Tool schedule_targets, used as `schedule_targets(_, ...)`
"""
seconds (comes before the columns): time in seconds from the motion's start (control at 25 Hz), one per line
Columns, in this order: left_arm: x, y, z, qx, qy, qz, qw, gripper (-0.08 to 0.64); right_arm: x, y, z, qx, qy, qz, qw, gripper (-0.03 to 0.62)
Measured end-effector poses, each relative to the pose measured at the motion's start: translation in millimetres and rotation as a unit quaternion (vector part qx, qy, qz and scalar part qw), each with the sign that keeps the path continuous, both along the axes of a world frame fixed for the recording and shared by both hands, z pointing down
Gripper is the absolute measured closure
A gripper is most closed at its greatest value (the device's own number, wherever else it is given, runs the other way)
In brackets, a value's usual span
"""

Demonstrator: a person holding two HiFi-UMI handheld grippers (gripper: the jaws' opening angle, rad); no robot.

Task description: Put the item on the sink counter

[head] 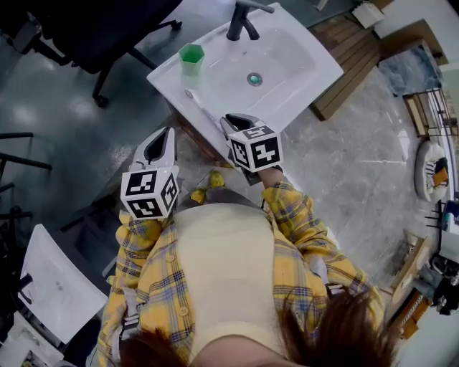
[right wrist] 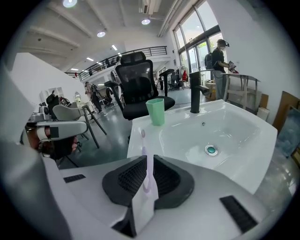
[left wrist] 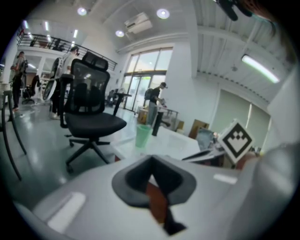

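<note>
A big bright hall with a glossy grey floor (head: 64,129) surrounds a white sink worktop (head: 315,82) that fills the 12 o'clock part of the head view. A black office chair (head: 93,29) stands off at 10 o'clock. A black tap (head: 241,18) rises at the back edge of the basin, and a teal drain (head: 254,79) sits in the middle of the bowl. A green cup (head: 191,59) stands upright on the flat rim at the basin's 9 o'clock corner. The toothbrush (head: 201,109), pale lilac and white, runs along the near left rim from just beside the cup toward 5 o'clock. Its handle end is between the jaws of the right tool (head: 232,122). The right gripper view shows the dark ribbed pads closed on the handle from both sides, with the brush head pointing out over the rim toward the cup. I cannot tell whether the head rests on the rim or hangs just above it. The left tool (head: 163,136) is held off the worktop at 7 o'clock from the sink, near the right one but apart from it. Its jaws are together with nothing between them. The person's yellow plaid sleeves (head: 301,222) fill the lower part of the head view.
</note>
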State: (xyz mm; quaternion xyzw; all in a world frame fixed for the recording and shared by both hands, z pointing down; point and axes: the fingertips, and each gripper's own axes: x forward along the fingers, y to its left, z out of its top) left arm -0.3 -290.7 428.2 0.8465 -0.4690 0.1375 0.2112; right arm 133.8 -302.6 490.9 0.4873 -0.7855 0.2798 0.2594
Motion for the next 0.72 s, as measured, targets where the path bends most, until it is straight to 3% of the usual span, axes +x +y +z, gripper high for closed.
schedule_targets(0.72, 34, 14, 2, -0.008, -0.006, 0.064, 0.9979, 0.552, 49, 36, -20, 0.034, -0.021, 0.092, 0.995, 0.577)
